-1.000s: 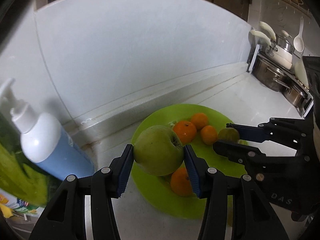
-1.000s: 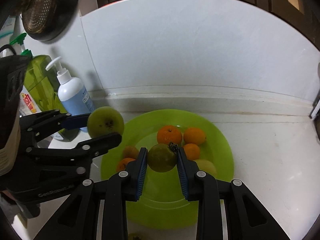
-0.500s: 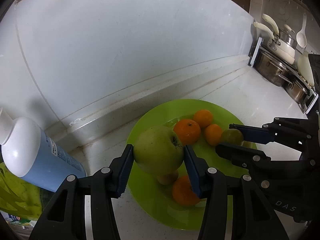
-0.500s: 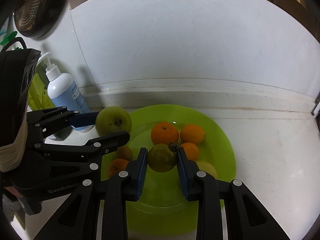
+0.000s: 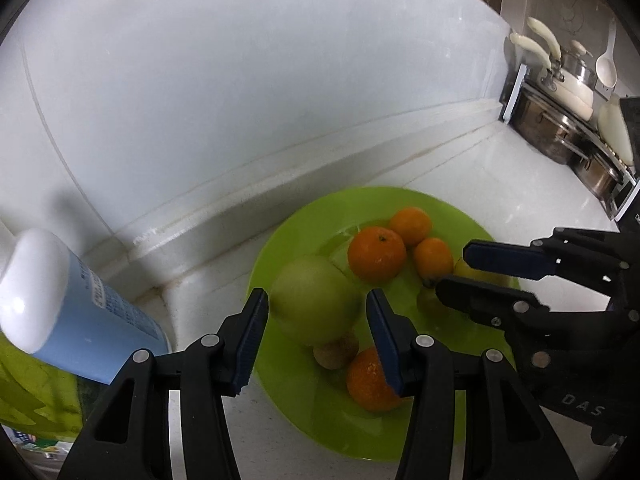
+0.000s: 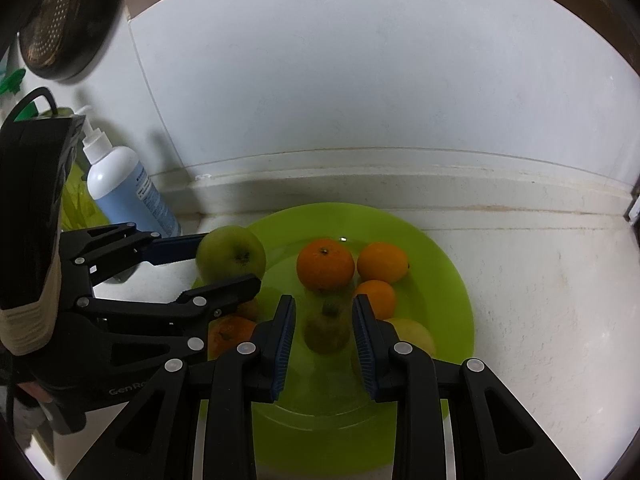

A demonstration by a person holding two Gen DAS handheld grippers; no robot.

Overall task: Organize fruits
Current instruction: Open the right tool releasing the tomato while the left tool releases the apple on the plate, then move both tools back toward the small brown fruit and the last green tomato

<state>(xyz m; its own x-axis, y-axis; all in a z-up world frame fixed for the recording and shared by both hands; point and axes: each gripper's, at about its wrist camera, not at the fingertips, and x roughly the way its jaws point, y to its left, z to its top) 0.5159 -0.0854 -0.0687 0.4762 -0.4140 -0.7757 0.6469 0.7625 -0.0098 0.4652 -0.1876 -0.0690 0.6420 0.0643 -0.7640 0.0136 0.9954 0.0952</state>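
Note:
A lime-green plate holds several oranges, a pale yellow fruit and a small brown fruit. My left gripper is shut on a big green apple over the plate's left rim. The apple is blurred and sits just above the brown fruit. My right gripper hangs over the plate's middle. The small green fruit between its pads is smeared downward, with a thin gap beside it, slipping out. From the left wrist view it shows as a blur under the lower finger.
A white and blue pump bottle stands left of the plate beside a green bag. The white backsplash ledge runs close behind. Steel pots on a rack stand far right. A dark strainer hangs at the upper left.
The left gripper sank a little toward the plate's left rim and its apple turned blurry. The right gripper's small fruit, gripped sharp and still before, is now smeared and lower between the pads.

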